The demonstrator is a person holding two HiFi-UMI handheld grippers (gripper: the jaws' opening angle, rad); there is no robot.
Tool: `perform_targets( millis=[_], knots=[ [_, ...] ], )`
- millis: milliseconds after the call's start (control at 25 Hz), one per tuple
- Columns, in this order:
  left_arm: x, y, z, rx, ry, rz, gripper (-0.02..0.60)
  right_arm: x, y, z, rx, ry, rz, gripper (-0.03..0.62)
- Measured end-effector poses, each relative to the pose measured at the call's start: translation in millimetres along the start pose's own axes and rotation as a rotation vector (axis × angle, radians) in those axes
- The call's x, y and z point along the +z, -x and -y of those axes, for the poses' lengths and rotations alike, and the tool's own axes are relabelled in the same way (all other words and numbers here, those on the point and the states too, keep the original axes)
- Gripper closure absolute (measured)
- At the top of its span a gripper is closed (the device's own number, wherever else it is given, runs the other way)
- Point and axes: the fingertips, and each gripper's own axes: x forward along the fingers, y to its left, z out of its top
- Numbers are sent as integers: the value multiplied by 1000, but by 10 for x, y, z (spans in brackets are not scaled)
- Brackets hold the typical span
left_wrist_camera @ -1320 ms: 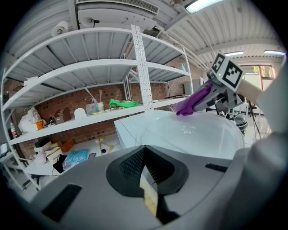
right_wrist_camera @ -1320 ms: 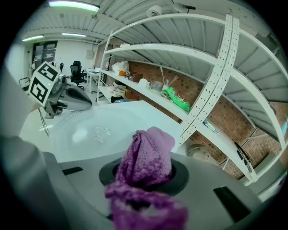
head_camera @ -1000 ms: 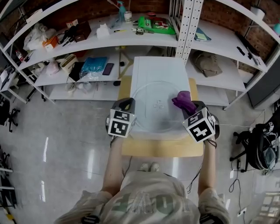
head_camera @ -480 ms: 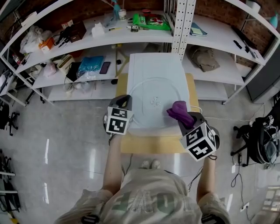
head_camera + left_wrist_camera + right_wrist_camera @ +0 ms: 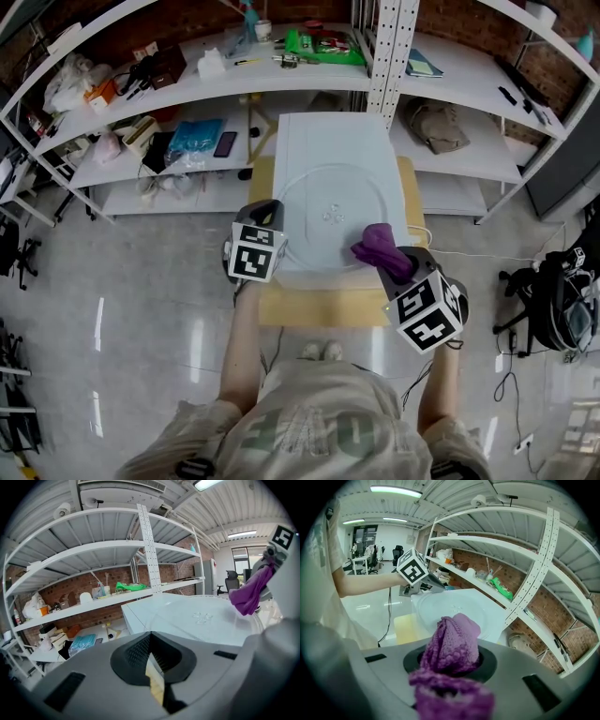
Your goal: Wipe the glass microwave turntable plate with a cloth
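Left fingers (image 5: pixel 133 656) pinched on plate (image 5: pixel 337 202) rim | right fingers (image 5: pixel 486 662) clamp cloth (image 5: pixel 380 246) over near edge | I'd press flat, wipe in circles.

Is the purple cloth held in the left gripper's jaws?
No, the purple cloth is clamped in the jaws of the right gripper, over the near right part of the glass plate.
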Motion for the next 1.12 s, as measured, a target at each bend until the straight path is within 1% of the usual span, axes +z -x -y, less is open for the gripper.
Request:
perform_targets(
  millis=[200,320,400,480,600,680,800,880,960,1120],
  knots=[
    [8,-11,-21,3,2,-9,580,134,-19,188,-53,-82,63,537],
    [115,28,-23,4,6,18,580,233,-15,274,-75,-106,99,537],
    [294,100,-11,7,2,67,580,321,10,341,-94,-124,132,536],
    [535,230,27,8,11,140,580,421,55,429,-126,-165,186,536],
    [870,511,157,-10,86,291,580,530,176,575,-213,-271,315,537],
    [974,695,281,-20,126,374,580,534,284,635,-271,-351,414,536],
    [1003,867,422,-16,139,429,580,506,440,662,-315,-447,529,537],
    [1033,944,426,-3,173,472,580,484,515,655,-335,-506,592,537],
    [1041,995,408,18,200,504,580,463,562,602,-338,-558,658,536],
    [963,1183,501,55,187,509,580,411,661,443,-321,-565,743,536]
  ],
)
